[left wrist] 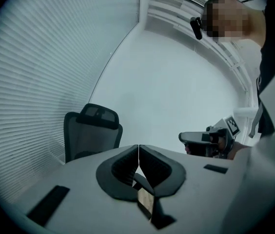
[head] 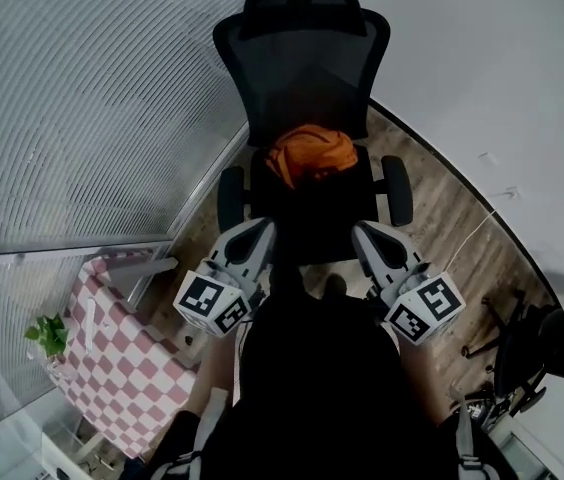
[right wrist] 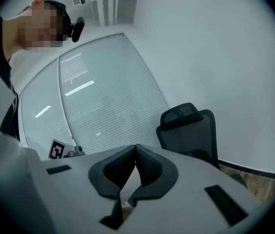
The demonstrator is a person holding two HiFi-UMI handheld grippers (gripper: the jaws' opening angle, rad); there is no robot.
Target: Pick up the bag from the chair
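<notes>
An orange bag (head: 311, 154) lies crumpled on the seat of a black mesh office chair (head: 307, 68), against the backrest. My left gripper (head: 259, 236) is held near the seat's front left, short of the bag, jaws shut and empty. My right gripper (head: 364, 236) mirrors it at the front right, also shut with nothing in it. In the left gripper view the shut jaw tips (left wrist: 138, 147) point up past the chair back (left wrist: 91, 133), and the right gripper (left wrist: 210, 139) shows at the right. The right gripper view shows its closed tips (right wrist: 136, 147) and the chair (right wrist: 191, 130); the bag is hidden.
A pink-and-white checkered table (head: 122, 363) with a small green plant (head: 49, 334) stands at the lower left. Glass walls with blinds (head: 82, 98) run along the left. A white wall (head: 502, 88) curves on the right. Another black chair (head: 552, 353) sits at the lower right on the wood floor.
</notes>
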